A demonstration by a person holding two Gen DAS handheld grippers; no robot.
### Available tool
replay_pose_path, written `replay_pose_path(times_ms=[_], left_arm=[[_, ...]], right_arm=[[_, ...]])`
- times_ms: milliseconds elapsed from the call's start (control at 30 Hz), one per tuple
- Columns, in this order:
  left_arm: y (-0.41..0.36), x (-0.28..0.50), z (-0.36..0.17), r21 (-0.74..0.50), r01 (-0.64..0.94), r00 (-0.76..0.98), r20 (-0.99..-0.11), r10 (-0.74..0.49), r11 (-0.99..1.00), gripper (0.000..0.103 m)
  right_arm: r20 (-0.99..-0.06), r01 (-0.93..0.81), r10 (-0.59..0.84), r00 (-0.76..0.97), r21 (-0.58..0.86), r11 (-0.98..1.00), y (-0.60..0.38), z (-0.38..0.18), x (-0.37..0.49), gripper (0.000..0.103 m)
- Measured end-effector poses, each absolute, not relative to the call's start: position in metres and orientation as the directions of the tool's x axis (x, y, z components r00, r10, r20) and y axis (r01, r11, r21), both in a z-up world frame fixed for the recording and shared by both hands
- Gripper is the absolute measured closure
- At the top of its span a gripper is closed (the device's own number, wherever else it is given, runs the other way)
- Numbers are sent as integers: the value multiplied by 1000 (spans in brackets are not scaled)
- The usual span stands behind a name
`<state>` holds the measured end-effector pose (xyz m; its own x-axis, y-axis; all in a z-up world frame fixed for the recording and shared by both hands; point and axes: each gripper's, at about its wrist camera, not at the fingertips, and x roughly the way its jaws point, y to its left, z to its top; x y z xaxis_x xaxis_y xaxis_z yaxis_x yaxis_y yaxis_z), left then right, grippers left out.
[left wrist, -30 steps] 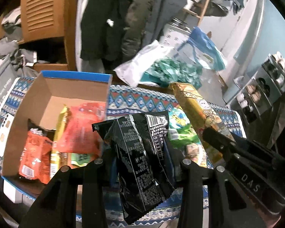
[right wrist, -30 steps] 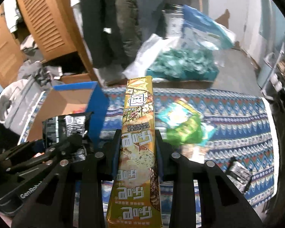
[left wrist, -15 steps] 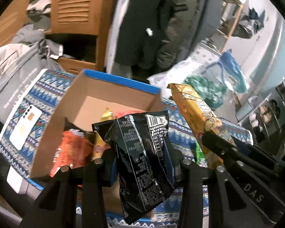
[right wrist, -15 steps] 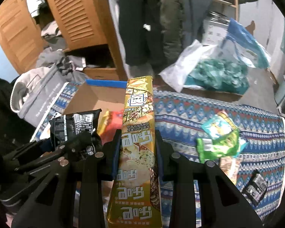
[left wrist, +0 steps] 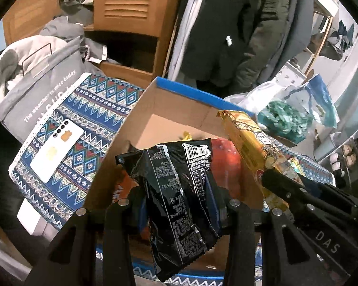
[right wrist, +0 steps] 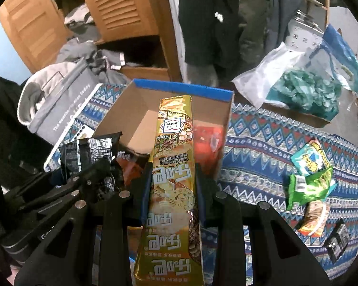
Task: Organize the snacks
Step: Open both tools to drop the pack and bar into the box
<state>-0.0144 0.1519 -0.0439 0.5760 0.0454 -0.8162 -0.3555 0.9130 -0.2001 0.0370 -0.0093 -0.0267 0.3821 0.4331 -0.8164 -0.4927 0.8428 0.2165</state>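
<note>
the left gripper point(left wrist: 179, 205) is clamped on a black snack bag point(left wrist: 179, 197), its two fingers pressing the crinkled pack from either side, and it hangs above the near left part of the open cardboard box point(left wrist: 179, 109) with the blue rim. the bag stands roughly upright between the fingers, barcode end up, its lower end drooping toward the camera. just to its right, the right gripper point(right wrist: 173, 190) is closed tight on a long gold snack pack point(right wrist: 173, 190), gripping it about midway along its length; the pack points forward and upward, its far tip reaching over the middle of the box. both tools are side by side and angled down toward the box. inside the box lie a red packet point(right wrist: 208, 143) against the right wall and an orange packet point(left wrist: 121, 190) at the near left. the box sits on a patterned blue cloth point(right wrist: 262, 155). well to the right on that cloth lie green snack bags point(right wrist: 310, 176), and a white phone point(left wrist: 57, 152) lies on the cloth left of the box.
</note>
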Motion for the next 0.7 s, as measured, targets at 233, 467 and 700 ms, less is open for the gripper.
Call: replay_pose_path(times_ms=[233,467,700], left_arm=[[167,-12,-64,-200,-387,530,-847,40,900,61],[166,-9,-70,-122,-405,485,-869,100,906,30],[163,-12,-62,-177,-398,497,-867,49,900,26]], right_arm=[[-828,-500,437,352,228,835,5,-38,41,68],[-824,-512,418,382,188,838,7,-35,42,60],[-815,-472,406,413,190,861,-14,-30,46,37]])
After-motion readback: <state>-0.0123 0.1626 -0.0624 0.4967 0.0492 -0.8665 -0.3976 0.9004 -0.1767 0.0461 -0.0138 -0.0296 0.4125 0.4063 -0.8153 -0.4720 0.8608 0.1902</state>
